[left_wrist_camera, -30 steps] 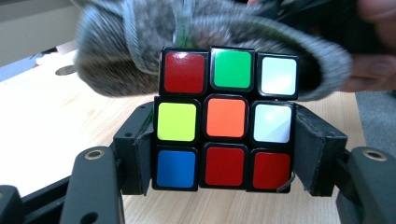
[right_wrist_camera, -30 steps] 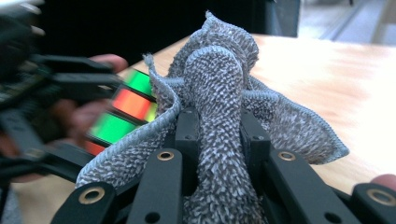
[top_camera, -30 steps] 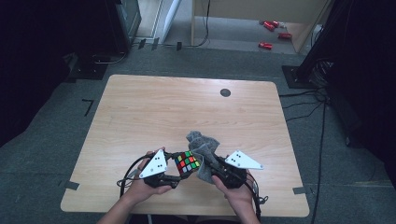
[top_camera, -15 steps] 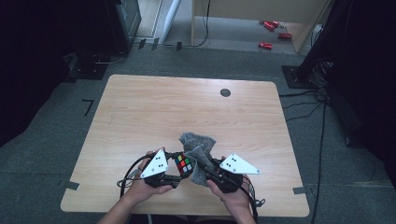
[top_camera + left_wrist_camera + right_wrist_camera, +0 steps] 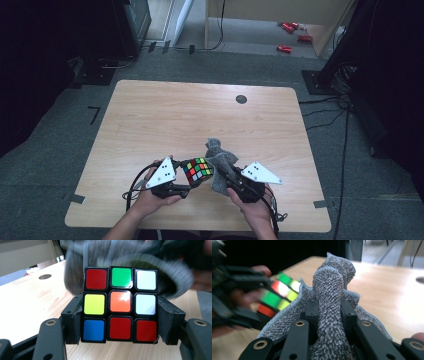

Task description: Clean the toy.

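Gripping from both sides, the left gripper (image 5: 120, 322) had its black jaws clamped on a scrambled puzzle cube (image 5: 120, 304), pads pressed flat against the cube's left and right faces in the left gripper view. The facing side showed red, green and white stickers along its top row, yellow, orange and white across the middle, and blue, red and red at the bottom. The right gripper (image 5: 328, 315) had its jaws squeezed together on a bunched fold of grey knitted cloth (image 5: 332, 305), which stood up in a ruffled peak at the centre of the right gripper view.

In the high view, both tools sat at the lower middle of the frame, near the front edge of a pale wooden table (image 5: 165, 115). The cube (image 5: 198, 169) was just right of the left gripper (image 5: 189, 181), and the cloth (image 5: 220, 160) touched its right side, with the right gripper (image 5: 226, 181) below it. A small dark round hole (image 5: 241, 99) sat toward the table's far edge, well apart from the work.

The step looked like wiping the cube with the cloth. Doing it well would likely mean keeping the cube clamp firm and steady, pressing a broad fold of cloth against one face, and rubbing gently so the cube did not twist or slip from the pads.
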Available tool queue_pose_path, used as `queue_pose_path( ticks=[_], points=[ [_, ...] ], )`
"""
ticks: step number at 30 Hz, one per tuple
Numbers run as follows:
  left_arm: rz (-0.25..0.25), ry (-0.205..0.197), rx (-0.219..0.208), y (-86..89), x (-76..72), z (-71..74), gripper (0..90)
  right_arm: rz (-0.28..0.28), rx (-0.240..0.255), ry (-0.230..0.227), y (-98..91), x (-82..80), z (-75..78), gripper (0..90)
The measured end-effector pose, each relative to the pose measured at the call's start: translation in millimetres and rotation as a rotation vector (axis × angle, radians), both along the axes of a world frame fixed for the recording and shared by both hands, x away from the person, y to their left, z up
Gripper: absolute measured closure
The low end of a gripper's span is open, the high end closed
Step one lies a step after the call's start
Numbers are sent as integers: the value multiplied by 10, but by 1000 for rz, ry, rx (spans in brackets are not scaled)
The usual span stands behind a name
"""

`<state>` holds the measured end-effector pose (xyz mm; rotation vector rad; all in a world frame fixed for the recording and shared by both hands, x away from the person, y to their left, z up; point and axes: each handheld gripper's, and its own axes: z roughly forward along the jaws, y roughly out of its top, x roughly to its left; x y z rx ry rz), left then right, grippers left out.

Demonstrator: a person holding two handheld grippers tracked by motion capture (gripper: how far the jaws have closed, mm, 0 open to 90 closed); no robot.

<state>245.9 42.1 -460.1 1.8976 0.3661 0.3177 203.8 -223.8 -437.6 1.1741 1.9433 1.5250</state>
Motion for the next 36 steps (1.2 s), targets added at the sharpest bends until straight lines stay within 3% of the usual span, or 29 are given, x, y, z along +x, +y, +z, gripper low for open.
queue_pose_path(
  ticks=[5,9,11,13,17,20,23,27,30,34,36],
  points=[
    [-12,-21,29,-64,-46,-12,343,78,49,-53,129,-129,144,741],
    [-15,-38,29,-66,-71,5,342,107,23,-48,210,-138,112,740],
    [-27,-38,3,-38,-73,22,343,88,43,-25,161,-93,54,740],
    [-26,-42,-17,-17,-71,55,343,32,37,27,55,-9,-30,740],
    [-17,-41,-13,-4,-52,50,343,-34,36,87,-38,48,-83,741],
    [-11,-42,22,-23,-44,6,343,-16,56,54,3,-13,5,740],
    [-16,-40,29,-52,-57,-3,343,35,63,-15,99,-110,121,736],
    [-28,-46,4,-47,-85,36,343,61,7,-67,198,-165,136,729],
    [-21,-41,-18,-10,-77,57,343,38,29,-25,144,-102,47,729],
    [-13,-33,-37,26,-52,69,343,-18,6,43,39,-1,-62,730],
    [-15,-24,-46,44,-29,68,342,-46,38,69,-12,14,-52,731]
  ],
)
